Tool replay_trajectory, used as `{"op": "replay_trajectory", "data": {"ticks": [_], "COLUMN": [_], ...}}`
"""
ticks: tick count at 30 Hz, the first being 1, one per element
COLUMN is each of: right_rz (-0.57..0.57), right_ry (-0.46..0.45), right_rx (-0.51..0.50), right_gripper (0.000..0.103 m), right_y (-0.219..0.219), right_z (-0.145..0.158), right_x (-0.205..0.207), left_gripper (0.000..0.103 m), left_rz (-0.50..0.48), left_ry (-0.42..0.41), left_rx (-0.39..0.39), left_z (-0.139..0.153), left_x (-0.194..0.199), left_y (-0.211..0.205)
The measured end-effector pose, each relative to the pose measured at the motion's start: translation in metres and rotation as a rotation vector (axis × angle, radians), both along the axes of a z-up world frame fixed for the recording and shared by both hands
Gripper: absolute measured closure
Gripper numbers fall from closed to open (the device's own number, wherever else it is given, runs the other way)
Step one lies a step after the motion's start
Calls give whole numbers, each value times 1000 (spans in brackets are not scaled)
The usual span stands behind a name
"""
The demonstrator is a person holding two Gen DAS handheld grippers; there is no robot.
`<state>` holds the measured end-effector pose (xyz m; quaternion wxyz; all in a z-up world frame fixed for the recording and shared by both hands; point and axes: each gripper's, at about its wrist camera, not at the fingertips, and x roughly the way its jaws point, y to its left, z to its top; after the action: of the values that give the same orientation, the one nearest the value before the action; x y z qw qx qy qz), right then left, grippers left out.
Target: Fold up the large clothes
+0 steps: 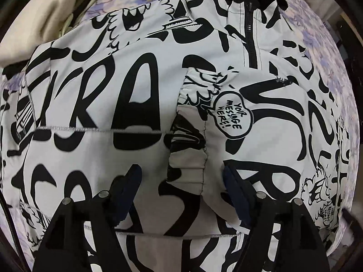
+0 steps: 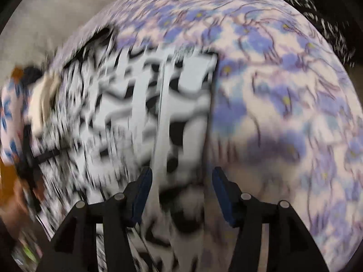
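A large white jacket (image 1: 127, 104) with black graffiti lettering lies spread on a floral purple bedsheet (image 1: 322, 52). Its black zipper (image 1: 249, 29) runs down from the collar at the top. A sleeve with a gathered cuff (image 1: 188, 165) lies across the body. My left gripper (image 1: 182, 176) is open just above the jacket, its fingers either side of the cuff. In the blurred right wrist view the jacket (image 2: 136, 113) fills the left half, with its straight edge beside bare sheet (image 2: 283, 113). My right gripper (image 2: 181, 181) is open over that edge and holds nothing.
A cream garment (image 1: 56, 6) is bunched at the top left of the bed. At the far left of the right wrist view shows a floral sleeve (image 2: 9, 117), seemingly the person's. Dark floor lies beyond the bed edges.
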<state>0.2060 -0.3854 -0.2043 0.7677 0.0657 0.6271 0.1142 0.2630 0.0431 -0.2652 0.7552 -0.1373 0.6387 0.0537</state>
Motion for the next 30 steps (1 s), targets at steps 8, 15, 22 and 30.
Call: {"op": "replay_trajectory", "data": {"ticks": [8, 15, 22, 30], "right_rz": [-101, -30, 11, 130], "right_ry": [16, -29, -203, -156], "right_rx": [-79, -105, -51, 30], "right_gripper": [67, 65, 65, 66], "right_y": [-27, -14, 19, 120], "right_z": [-40, -10, 38, 4], "right_x": [-31, -39, -43, -6], "left_gripper": [37, 33, 33, 42], "left_rz": [-68, -69, -57, -55], "left_ry": [-17, -27, -154, -167], "left_rx": [111, 157, 277, 120], "left_z": [-3, 7, 55, 57], "left_x": [-1, -5, -34, -58], "left_y": [-12, -22, -43, -88]}}
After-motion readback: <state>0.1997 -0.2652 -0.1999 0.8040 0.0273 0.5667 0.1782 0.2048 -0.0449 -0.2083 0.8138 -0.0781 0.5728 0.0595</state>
